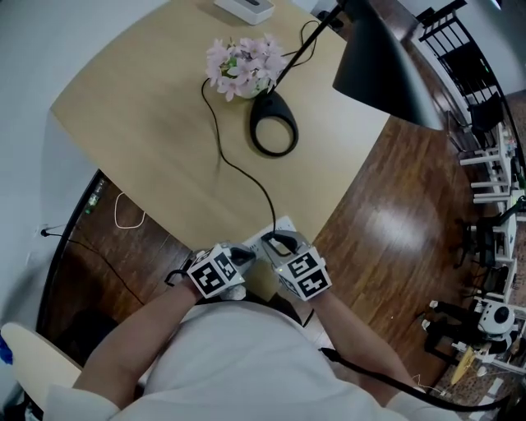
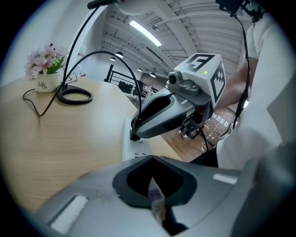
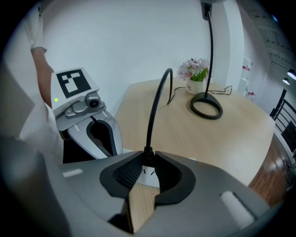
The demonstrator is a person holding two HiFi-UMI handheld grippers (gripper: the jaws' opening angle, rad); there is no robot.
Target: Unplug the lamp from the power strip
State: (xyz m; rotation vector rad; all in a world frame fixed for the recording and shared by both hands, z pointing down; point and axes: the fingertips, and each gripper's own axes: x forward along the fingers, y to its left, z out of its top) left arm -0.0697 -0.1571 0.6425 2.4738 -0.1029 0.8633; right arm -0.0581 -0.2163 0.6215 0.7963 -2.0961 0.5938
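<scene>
Right gripper (image 3: 147, 159): jaws pinched on the black plug (image 3: 147, 152), one ribbed pad on each side of it. The plug is seated in the white power strip (image 3: 149, 175), which lies flat at the near edge of the wooden table (image 1: 148, 123). The cord (image 3: 155, 104) rises from the plug in an arch and runs back across the tabletop toward the lamp (image 1: 269, 103).

Left gripper (image 2: 152, 159): jaws pressed together, tips meeting just short of the strip's near end. A small printed scrap sits in the slot behind the tips (what it is cannot be determined). In the left gripper view the right gripper reaches in from the right, its tips down at the plug.

Head view: both grippers are close together at the table edge directly in front of the person, left beside right, marker cubes facing up. The strip projects past them toward the table centre.

Lamp: ring-shaped black base well apart from the strip, on the far half of the table, with a thin stem leaning to the black shade (image 1: 380, 57) that overhangs the table's right edge. A pot of pink flowers (image 1: 240, 67) stands just beside the base. A white object (image 1: 245, 8) sits at the far edge
</scene>
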